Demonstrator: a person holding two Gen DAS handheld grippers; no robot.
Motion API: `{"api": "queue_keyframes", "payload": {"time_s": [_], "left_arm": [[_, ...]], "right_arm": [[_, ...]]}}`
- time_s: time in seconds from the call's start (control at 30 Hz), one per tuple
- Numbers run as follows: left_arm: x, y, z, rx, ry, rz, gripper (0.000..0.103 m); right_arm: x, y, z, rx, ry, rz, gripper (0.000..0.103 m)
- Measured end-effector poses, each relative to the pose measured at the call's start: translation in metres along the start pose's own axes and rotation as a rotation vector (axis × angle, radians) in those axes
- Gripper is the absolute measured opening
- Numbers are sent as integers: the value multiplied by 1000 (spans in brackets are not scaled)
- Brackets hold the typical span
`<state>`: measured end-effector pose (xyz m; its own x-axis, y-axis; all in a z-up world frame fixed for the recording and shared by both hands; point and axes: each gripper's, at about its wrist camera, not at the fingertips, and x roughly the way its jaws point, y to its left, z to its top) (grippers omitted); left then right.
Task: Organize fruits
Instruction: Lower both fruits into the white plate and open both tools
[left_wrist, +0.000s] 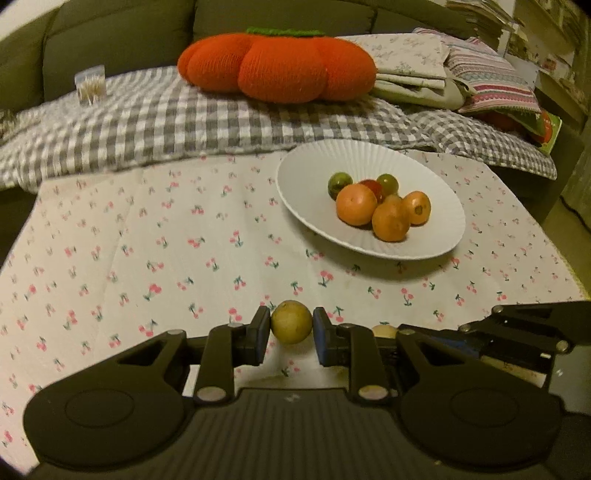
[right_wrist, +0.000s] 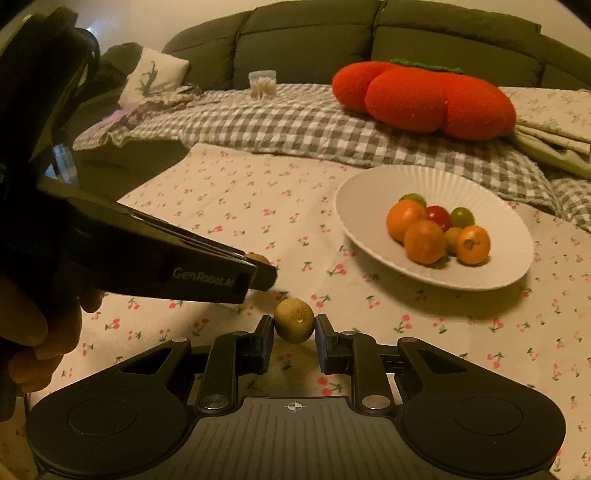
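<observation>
Left gripper (left_wrist: 291, 325) clamped on a small round yellow-green fruit (left_wrist: 291, 322), pads pressed to both its sides, the fruit held just above the cherry-print cloth (left_wrist: 147, 229) near its front edge. Right gripper (right_wrist: 294, 326) likewise closed on a second small fruit, brownish-green (right_wrist: 294, 320), also at the front edge of the cloth. From the right wrist view the left gripper's body comes in from the left side, a hand (right_wrist: 33, 332) wrapped around its handle; its tips sit just beside the right gripper's fruit, touching or not I cannot tell. White ribbed plate (left_wrist: 314, 177) rests on the cloth toward the back right, well apart from both held fruits. In it, a cluster: three orange fruits (left_wrist: 356, 205) at the front, two greenish ones (left_wrist: 340, 183) and a red one behind, all touching or nearly so. Beyond the cloth's back edge lies a grey checked blanket (left_wrist: 147, 122), with a red knitted tomato-shaped cushion (left_wrist: 277, 66) on it and a small clear container of sticks (left_wrist: 90, 85) toward the back left. Folded linens (left_wrist: 413, 70) sit at the back right. Dark sofa (left_wrist: 110, 33) behind everything.
</observation>
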<state>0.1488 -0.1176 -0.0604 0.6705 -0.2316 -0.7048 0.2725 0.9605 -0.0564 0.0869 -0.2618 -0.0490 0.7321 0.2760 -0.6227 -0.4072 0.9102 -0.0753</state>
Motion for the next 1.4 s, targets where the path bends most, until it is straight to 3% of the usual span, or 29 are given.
{"api": "queue_keyframes", "payload": {"time_s": [0.8, 1.1, 1.4], "left_arm": [[-7, -14, 30, 23, -93, 9, 23], [5, -7, 43, -11, -141, -24, 23], [34, -12, 54, -30, -141, -85, 23]], "right_arm": [[-22, -40, 21, 70, -101, -90, 22], [-25, -66, 26, 129, -131, -138, 22], [-17, -99, 29, 194, -131, -199, 22]]}}
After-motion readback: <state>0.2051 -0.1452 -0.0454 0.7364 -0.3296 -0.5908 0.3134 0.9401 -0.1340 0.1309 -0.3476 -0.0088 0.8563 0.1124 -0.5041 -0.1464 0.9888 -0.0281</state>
